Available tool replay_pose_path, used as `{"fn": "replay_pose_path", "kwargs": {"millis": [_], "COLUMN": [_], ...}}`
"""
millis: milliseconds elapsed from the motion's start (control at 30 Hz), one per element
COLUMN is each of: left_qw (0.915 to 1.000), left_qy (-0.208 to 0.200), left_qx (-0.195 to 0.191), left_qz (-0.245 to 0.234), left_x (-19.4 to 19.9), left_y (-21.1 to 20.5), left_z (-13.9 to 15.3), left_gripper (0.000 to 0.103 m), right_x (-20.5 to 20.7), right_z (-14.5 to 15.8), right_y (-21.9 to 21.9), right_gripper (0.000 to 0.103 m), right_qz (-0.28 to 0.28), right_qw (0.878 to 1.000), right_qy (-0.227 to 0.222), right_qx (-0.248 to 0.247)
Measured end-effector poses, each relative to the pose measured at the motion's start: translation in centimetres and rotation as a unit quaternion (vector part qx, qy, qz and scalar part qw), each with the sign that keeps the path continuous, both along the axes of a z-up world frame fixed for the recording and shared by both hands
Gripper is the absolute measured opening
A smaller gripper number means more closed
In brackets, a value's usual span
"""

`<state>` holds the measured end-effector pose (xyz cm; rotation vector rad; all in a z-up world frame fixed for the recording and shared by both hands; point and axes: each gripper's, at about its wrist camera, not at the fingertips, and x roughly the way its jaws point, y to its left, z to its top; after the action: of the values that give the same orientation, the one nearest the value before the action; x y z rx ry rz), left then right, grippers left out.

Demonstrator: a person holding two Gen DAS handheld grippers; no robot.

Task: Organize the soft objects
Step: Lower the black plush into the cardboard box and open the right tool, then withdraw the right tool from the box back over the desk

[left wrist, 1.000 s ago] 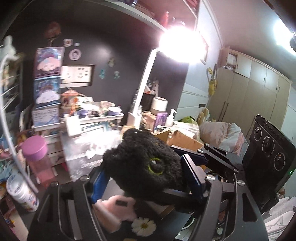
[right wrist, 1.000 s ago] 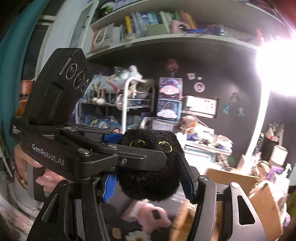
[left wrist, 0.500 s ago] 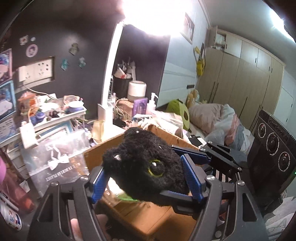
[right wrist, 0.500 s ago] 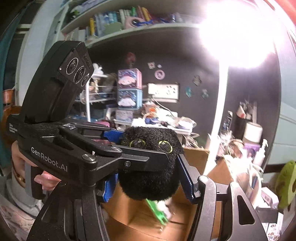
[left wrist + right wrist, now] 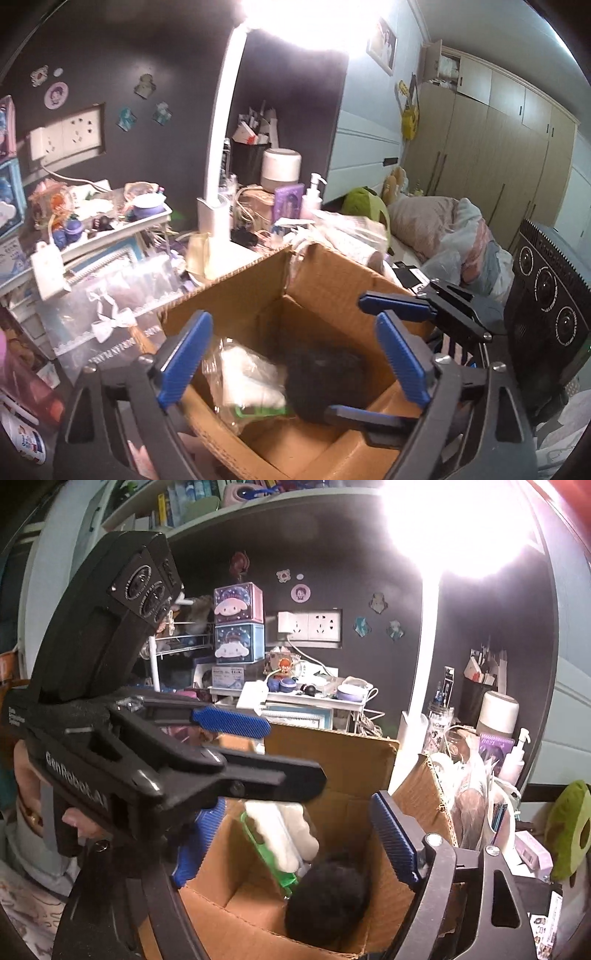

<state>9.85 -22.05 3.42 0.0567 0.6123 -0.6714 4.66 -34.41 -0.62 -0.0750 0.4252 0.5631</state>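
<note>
A black plush toy lies inside an open cardboard box, beside a clear bag of white soft stuff. It also shows in the right wrist view, low in the box, next to the white bag. My left gripper is open and empty just above the box. My right gripper is open and empty above the same box. Each gripper shows in the other's view: the right one and the left one.
A cluttered desk surrounds the box: a white lamp post, a white shelf of trinkets, a pump bottle, a white jar. A green plush and bedding lie to the right.
Both grippers moved over the cardboard box while shut on the black plush, then opened. The plush dropped into the box.
</note>
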Motion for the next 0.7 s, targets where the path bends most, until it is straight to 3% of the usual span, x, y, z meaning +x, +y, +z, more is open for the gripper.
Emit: {"fn": "replay_pose_path", "kwargs": {"millis": [67,233,333,700], "left_qw": [1.0,0.9993,0.9985,0.9909], "left_qy": [-0.005,-0.019,-0.024,-0.043], "left_qx": [-0.002,-0.013,-0.021,-0.045], "left_qz": [0.007,0.029,0.044,0.119], "left_x": [-0.1,-0.8,-1.3,-4.1], "left_y": [0.7,2.9,4.5,13.2], "left_z": [0.2,0.9,1.1,1.1], "left_gripper": [0.09,0.091,0.091,0.091], "right_x": [0.0,0.1,-0.2,-2.6], "right_z": [0.0,0.3,0.6,3.3], "right_y": [0.1,1.0,1.9,6.5], "right_gripper": [0.09,0.091,0.1,0.103], "right_qz": [0.002,0.007,0.005,0.029], "right_qw": [1.0,1.0,1.0,0.999], "right_qy": [0.002,0.009,0.003,-0.029], "right_qx": [-0.001,-0.012,-0.028,-0.027]}}
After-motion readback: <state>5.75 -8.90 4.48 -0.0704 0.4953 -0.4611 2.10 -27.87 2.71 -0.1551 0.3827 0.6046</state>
